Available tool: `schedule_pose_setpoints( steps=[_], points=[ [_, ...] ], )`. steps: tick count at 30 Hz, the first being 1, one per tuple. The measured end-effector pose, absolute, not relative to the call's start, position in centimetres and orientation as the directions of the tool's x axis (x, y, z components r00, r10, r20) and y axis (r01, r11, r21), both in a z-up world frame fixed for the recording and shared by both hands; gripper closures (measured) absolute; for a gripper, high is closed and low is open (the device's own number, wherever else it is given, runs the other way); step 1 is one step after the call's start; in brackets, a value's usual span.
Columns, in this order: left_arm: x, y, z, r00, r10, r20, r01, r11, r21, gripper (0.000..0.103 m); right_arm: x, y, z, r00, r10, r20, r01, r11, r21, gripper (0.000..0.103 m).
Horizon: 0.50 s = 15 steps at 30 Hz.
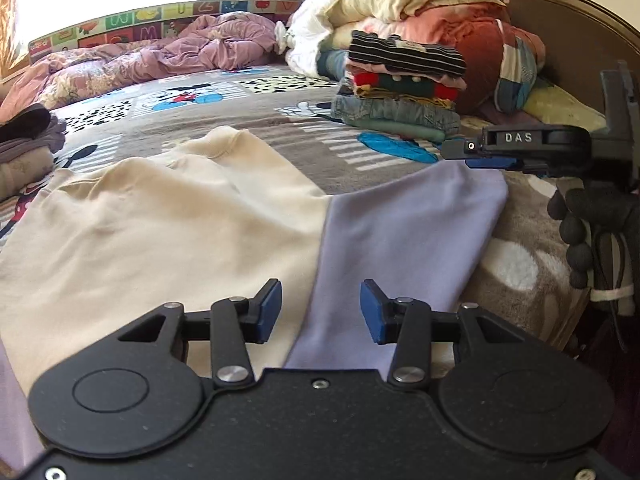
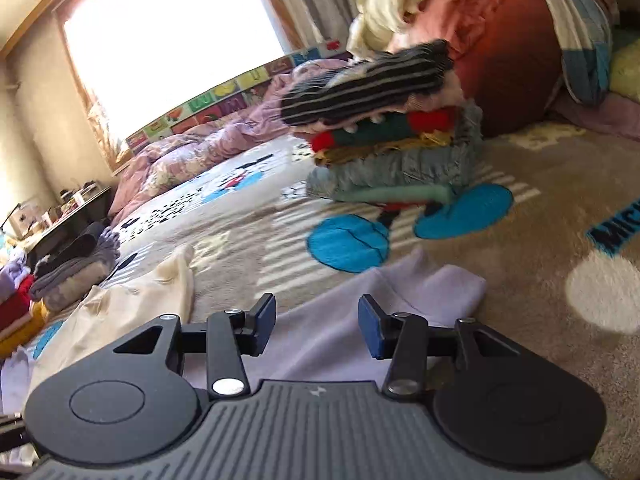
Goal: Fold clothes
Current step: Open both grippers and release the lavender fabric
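Observation:
A cream top (image 1: 152,216) with a pale lilac sleeve (image 1: 404,224) lies spread flat on the bed. My left gripper (image 1: 321,309) hovers over its near edge, jaws apart with nothing between the blue pads. My right gripper (image 2: 317,326) is also open, above the lilac sleeve (image 2: 360,320); the cream part (image 2: 132,304) shows at its left. In the left wrist view the right gripper (image 1: 486,156) appears side-on at the sleeve's far end, held by a black-gloved hand (image 1: 592,224).
A stack of folded clothes (image 1: 404,88) stands on the cartoon-print blanket (image 1: 240,120) beyond the top. Piled bedding and pillows (image 1: 448,12) lie behind it, a rumpled purple duvet (image 1: 168,56) at the back left. Folded grey garments (image 2: 76,268) sit at the left.

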<state>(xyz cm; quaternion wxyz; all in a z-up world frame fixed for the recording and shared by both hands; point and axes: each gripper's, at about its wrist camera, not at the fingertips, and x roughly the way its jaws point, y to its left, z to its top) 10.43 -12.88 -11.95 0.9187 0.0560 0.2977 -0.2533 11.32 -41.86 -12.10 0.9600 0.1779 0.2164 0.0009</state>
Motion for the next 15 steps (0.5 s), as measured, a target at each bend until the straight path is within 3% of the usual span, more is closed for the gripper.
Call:
schedule_pose_setpoints(
  steps=[4, 10, 15],
  points=[
    [12.6, -9.5, -11.3, 0.722, -0.376, -0.581, 0.4, 0.912, -0.093, 0.069, 12.7, -35.0, -10.5, 0.9, 0.195, -0.389, -0.146, 0.978, 0.152, 0.058],
    [15.6, -7.3, -9.5, 0.732, -0.358, -0.58, 0.365, 0.925, -0.11, 0.072, 13.4, -24.8, -11.3, 0.801, 0.354, -0.483, -0.469, 0.873, -0.137, 0.065],
    [17.8, -8.6, -8.6, 0.727, -0.348, -0.592, 0.391, 0.918, -0.059, 0.072, 12.3, -20.7, -11.7, 0.75, 0.401, -0.526, -0.575, 0.788, -0.219, 0.066]
  ],
)
